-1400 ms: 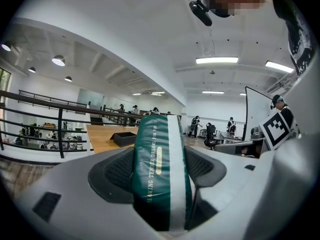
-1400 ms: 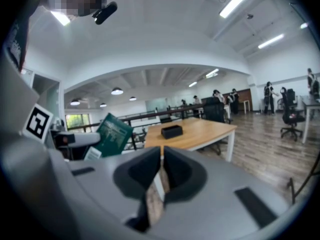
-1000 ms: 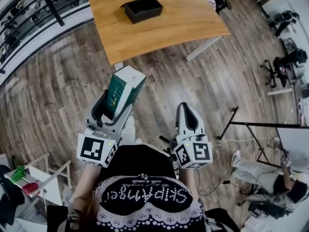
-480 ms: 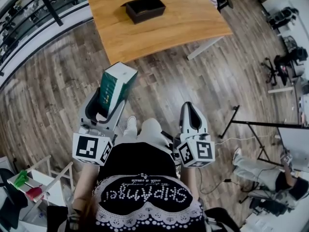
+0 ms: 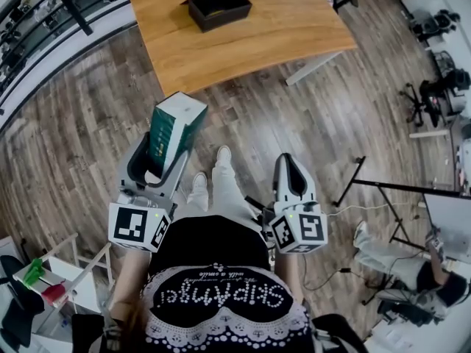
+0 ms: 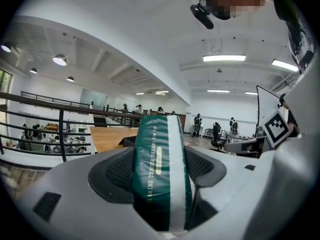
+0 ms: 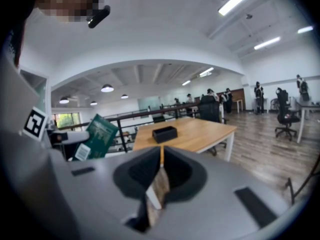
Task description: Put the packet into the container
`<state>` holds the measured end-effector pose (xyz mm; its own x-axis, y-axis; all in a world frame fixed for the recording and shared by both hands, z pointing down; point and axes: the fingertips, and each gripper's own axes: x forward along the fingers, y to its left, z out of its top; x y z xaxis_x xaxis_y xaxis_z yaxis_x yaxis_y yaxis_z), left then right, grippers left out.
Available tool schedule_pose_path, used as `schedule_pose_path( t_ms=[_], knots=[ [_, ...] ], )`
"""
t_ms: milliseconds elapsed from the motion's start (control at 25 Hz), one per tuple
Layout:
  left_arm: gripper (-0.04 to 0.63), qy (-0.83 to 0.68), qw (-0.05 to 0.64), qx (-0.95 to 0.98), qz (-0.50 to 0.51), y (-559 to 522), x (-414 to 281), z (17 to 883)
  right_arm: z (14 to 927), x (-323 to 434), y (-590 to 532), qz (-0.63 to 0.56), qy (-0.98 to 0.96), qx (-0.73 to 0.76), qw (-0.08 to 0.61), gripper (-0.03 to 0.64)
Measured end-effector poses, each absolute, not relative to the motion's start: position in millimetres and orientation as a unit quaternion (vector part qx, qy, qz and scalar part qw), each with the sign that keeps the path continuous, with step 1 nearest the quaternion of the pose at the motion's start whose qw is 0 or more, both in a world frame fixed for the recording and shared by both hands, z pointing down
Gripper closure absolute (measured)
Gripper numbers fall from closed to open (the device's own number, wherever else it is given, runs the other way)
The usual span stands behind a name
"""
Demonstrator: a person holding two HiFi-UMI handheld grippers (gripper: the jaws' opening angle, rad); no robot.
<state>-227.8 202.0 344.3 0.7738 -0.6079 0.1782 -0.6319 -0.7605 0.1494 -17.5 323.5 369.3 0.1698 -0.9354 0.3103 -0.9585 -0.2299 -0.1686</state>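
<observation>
My left gripper (image 5: 165, 140) is shut on a green and white packet (image 5: 174, 129), which stands up out of the jaws over the wooden floor. In the left gripper view the packet (image 6: 160, 169) fills the gap between the two dark pads. The black open container (image 5: 218, 8) sits on the wooden table (image 5: 287, 28) ahead, well beyond the packet. In the right gripper view the container (image 7: 165, 133) shows on the table and the packet (image 7: 100, 134) at left. My right gripper (image 5: 291, 169) is shut with nothing in it, beside my right leg.
A black railing (image 5: 66, 6) runs along the far left by the table. A black stand (image 5: 368, 190) and cables lie on the floor at right, near office chairs (image 5: 434, 98). A white rack (image 5: 44, 278) stands at lower left. A person sits at lower right (image 5: 412, 271).
I have stepped closer to the table. The left gripper with the packet shifted slightly left and the packet now stands more upright. The right gripper has barely moved.
</observation>
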Motion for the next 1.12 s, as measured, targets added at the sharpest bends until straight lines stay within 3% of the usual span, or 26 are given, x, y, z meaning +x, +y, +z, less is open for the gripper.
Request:
schedule_pose_path(
  t_ms=[1120],
  knots=[
    [0.256,-0.404,0.083,0.91,0.037,104.3,-115.4,328.7,361.9,99.6,184.9,0.162,-0.695,0.7,0.032,0.575]
  ],
)
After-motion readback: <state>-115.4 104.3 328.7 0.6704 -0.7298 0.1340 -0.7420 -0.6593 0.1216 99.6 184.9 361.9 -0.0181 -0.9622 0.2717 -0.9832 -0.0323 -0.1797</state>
